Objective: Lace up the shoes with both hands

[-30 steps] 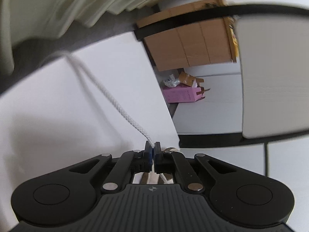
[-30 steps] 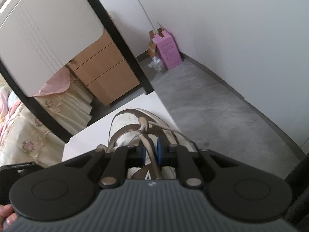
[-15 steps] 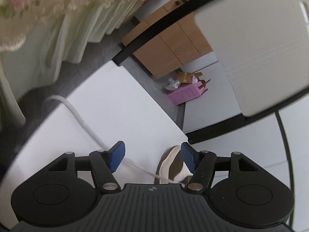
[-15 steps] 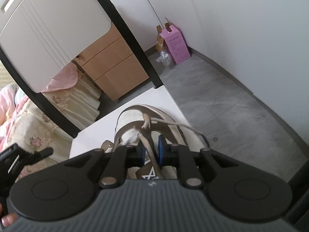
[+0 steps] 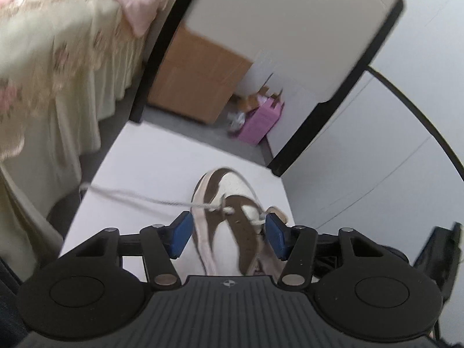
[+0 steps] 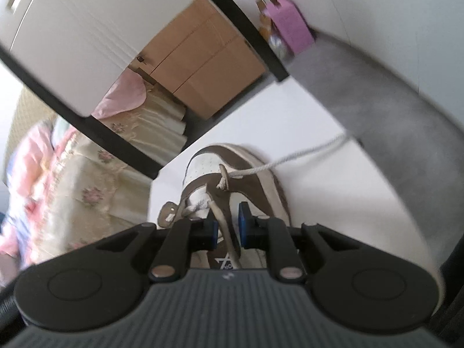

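On the shoe's tongue I read only an "X" mark; the small letters are too blurred. The brown-and-white shoe (image 5: 229,211) lies on the white table (image 5: 150,156), just ahead of both tongs. My left tongs (image 5: 227,235) are closing with nothing gripped. My right tongs (image 6: 227,229) stand slightly apart around a beige lace (image 6: 223,223); I cannot tell if they pinch it. A white cord (image 6: 293,159) trails sideways from the shoe.

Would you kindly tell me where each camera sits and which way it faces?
Left wrist: on the left claw, angled down at the shoe on the white table; its jaws, closing, hold nothing.
Right wrist: on the right claw, facing down at the shoe's tongue; the lace runs between its jaws.
Shared: shoe, lace, table, pink box.
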